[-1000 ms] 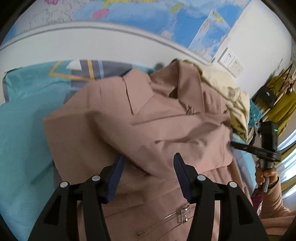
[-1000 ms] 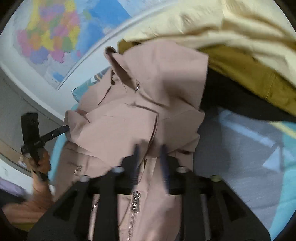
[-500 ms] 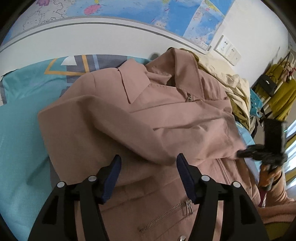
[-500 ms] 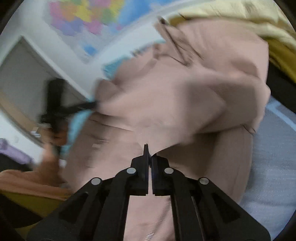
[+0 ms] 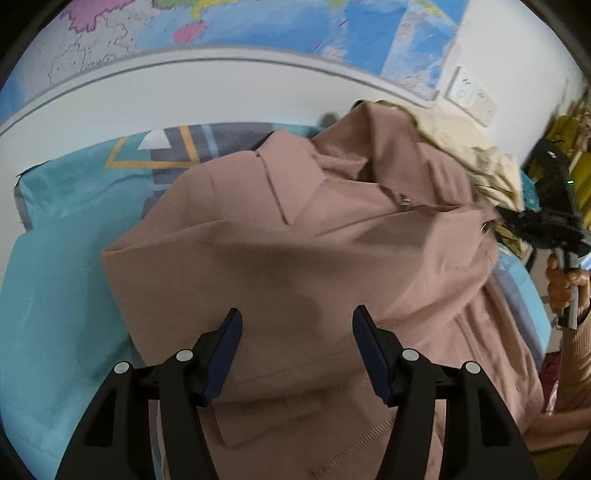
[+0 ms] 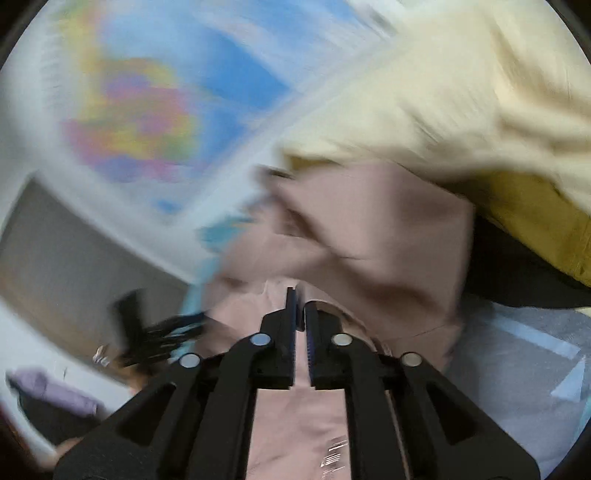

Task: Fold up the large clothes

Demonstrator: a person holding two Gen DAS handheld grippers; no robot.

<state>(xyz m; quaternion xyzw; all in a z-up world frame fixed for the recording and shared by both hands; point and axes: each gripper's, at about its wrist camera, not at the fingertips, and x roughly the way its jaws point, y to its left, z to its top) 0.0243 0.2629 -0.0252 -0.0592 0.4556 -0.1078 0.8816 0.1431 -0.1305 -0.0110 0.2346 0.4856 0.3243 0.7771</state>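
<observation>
Pink fabric fills both views: a dusty-pink jacket (image 5: 295,236) lies spread on a bed covered by a teal sheet (image 5: 55,266), its collar toward the wall edge of the bed and its zipped front running down toward the near edge. One sleeve is folded across the chest, forming a broad flap with a straight lower hem. The left claw (image 5: 297,332) hovers over that flap with its jaws spread wide and nothing between its blue pads (image 5: 229,339). The right claw (image 6: 300,306) has its jaws drawn nearly together with a slim gap; pink cloth sits right at the tips, but the right wrist view is heavily smeared, so I cannot tell whether any fabric is actually pinched. In the left wrist view the right hand (image 5: 565,280) shows at the far right beside the jacket's side, gripping its handle. A pale yellow garment (image 6: 461,92) is heaped at the jacket's collar end, with a mustard-coloured one (image 6: 535,214) under it and something dark (image 6: 517,273) below that. A world map (image 5: 295,29) hangs on the wall behind the bed, and a white socket plate (image 5: 471,94) is fixed beside it.
</observation>
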